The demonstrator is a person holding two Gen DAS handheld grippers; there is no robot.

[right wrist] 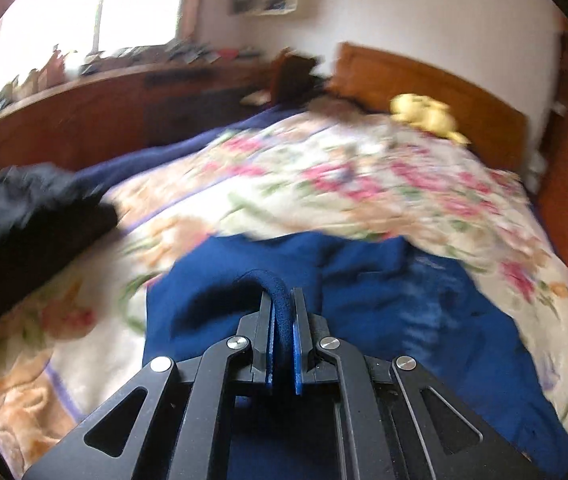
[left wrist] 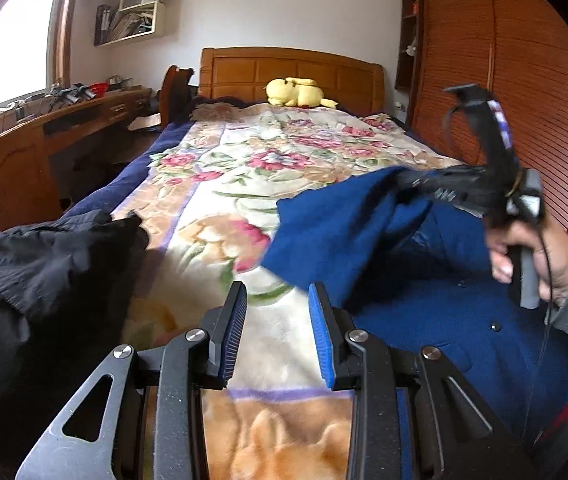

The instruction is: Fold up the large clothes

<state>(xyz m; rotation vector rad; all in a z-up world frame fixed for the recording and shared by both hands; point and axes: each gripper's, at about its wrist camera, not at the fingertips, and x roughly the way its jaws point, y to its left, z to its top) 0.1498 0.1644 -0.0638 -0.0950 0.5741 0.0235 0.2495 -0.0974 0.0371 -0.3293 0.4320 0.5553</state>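
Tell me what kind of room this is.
A bedroom in a home, most likely. A bed with a wooden headboard and a floral blanket fills the middle, a yellow plush toy lies at its head, and a wooden wardrobe stands alongside.

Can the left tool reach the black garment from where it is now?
Probably yes: the left tool is open and empty, and the black garment lies just beside it on the blanket with nothing between.
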